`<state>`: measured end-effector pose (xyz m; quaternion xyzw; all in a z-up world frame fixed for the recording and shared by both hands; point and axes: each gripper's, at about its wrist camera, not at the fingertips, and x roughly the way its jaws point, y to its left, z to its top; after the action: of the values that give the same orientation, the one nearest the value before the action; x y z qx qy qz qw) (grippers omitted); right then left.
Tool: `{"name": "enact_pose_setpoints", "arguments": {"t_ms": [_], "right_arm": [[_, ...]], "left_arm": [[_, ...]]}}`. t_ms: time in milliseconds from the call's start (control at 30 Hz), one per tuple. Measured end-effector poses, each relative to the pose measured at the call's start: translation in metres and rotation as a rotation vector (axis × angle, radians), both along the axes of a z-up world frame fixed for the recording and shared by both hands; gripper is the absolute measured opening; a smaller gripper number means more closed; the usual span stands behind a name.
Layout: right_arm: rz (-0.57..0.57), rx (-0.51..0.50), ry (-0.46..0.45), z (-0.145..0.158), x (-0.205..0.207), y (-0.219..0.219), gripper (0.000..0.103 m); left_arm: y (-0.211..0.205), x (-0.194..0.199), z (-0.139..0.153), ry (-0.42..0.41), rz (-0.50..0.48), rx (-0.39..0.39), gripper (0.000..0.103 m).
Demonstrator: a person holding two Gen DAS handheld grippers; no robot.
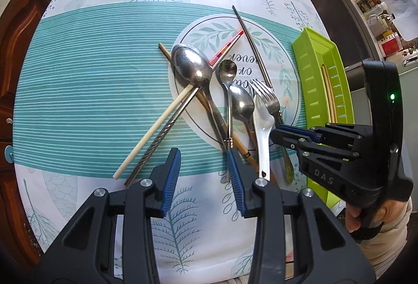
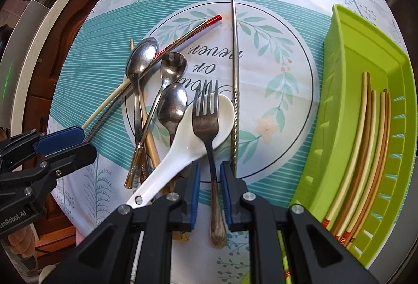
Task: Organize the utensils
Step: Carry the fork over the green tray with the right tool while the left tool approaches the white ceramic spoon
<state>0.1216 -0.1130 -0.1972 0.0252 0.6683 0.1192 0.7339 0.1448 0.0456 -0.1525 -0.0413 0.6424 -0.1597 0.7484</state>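
A pile of utensils lies on the patterned tablecloth: a metal fork, a white ceramic spoon, three metal spoons, a twisted metal chopstick, a red-tipped chopstick and a cream chopstick. My right gripper is open, its blue pads on either side of the fork's handle with gaps showing. It also shows in the left wrist view. My left gripper is open and empty, above the cloth near the pile's handles. A green tray on the right holds several chopsticks.
The green tray stands along the table's right side. Dark wooden cabinets border the table at left. A counter with jars and bottles runs at the far right. The left gripper also shows in the right wrist view.
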Motion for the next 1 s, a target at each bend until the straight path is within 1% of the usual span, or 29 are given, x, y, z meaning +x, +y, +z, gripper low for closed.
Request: {"name": "enact_pose_setpoints", "arguments": {"t_ms": [33,167,500,633,733,833,1000], "right_arm": [[0.003,-0.011,-0.009,0.0,-0.001,0.001,0.005],[-0.001,-0.021,-0.045,0.001,-0.006,0.001,0.004],[-0.048,0.079,-0.063,0.012,-0.007,-0.014,0.004],[-0.067,0.116,-0.066,0.021,-0.011,-0.026,0.004],[-0.097,0.166,-0.072,0.035,-0.016,-0.037,0.004],[-0.142,0.208,-0.099,0.057,-0.023,-0.059,0.004],[-0.217,0.199,-0.157,0.086,-0.032,-0.096,0.004]], "left_arm": [[-0.001,0.0,0.0,-0.001,-0.002,-0.001,0.034],[-0.007,-0.001,0.0,-0.001,-0.01,-0.002,0.034],[-0.01,-0.004,-0.002,0.007,-0.018,0.004,0.034],[-0.013,-0.006,0.001,0.0,-0.028,0.006,0.034],[-0.016,-0.007,0.004,-0.006,-0.033,0.006,0.034],[-0.019,-0.008,0.006,-0.011,-0.038,0.008,0.034],[-0.026,-0.012,0.009,-0.022,-0.053,0.021,0.034]]}}
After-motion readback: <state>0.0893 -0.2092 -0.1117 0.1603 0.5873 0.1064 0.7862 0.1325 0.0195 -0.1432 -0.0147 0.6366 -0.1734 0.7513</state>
